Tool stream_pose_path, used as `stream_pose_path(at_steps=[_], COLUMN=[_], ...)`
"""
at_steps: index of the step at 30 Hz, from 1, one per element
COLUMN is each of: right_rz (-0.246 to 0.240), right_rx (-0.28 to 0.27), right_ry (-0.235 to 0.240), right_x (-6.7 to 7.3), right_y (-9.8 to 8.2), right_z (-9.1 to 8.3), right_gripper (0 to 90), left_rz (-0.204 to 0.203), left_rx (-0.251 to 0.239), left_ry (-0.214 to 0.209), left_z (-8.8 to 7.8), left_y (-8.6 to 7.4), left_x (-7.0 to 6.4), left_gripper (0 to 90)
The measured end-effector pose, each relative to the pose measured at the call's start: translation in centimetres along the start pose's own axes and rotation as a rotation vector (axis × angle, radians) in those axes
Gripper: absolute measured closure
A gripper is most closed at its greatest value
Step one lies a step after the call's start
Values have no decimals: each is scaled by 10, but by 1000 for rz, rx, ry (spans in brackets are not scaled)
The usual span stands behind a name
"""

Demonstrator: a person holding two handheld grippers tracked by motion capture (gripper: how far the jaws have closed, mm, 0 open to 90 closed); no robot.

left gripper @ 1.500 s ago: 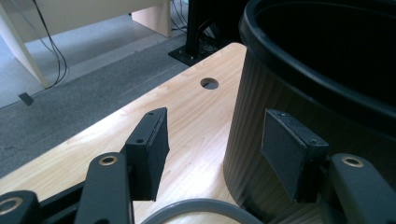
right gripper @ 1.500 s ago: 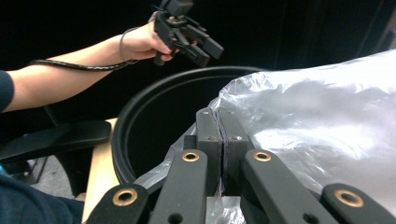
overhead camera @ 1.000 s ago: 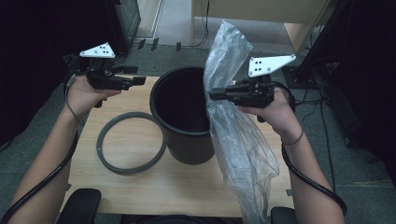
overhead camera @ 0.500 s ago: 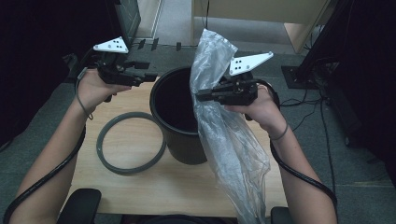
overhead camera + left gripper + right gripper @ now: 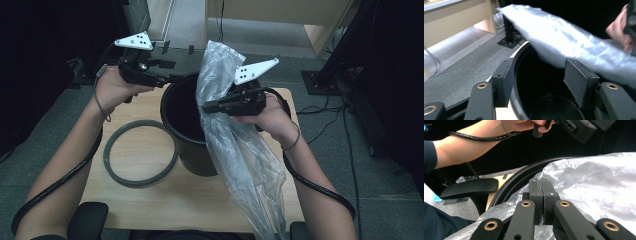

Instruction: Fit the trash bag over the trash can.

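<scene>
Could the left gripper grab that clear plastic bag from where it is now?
Probably yes: the left gripper has its jaws open above the round black bin, and the clear crinkled plastic bag hangs just beyond them with nothing between.

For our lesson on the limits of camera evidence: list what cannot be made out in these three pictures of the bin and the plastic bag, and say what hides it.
- Bag's lower end: cut off by the high view's bottom edge.
- Bin's right side: hidden behind the bag, high view.
- Bin's floor: dark, partly cut off, left gripper view.
- Bag's mouth: crumpled folds, cannot tell where it opens.
- Film between the right gripper's pads: too thin to see.
</scene>
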State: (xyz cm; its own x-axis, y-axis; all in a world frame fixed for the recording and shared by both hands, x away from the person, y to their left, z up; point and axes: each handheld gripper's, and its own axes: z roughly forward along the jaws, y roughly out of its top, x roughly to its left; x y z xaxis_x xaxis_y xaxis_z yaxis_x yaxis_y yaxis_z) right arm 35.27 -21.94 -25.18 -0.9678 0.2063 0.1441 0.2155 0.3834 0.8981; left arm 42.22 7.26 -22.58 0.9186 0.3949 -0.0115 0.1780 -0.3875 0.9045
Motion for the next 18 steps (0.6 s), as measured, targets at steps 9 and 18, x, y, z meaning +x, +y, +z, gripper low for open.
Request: stream_pose_path(at_steps=[9, 18], right_rz=[-18, -33], right_rx=[35, 18], right_ry=[24, 68], right_x=[3, 11], right_y=[2, 10], right_z=[12, 16], right_gripper=[899, 899], left_rz=[53, 89], left_rx=[-14, 47], left_ry=[-49, -76], left_z=[14, 41], left_y=[15, 21], left_x=[-14, -26], left_gripper=[432, 438])
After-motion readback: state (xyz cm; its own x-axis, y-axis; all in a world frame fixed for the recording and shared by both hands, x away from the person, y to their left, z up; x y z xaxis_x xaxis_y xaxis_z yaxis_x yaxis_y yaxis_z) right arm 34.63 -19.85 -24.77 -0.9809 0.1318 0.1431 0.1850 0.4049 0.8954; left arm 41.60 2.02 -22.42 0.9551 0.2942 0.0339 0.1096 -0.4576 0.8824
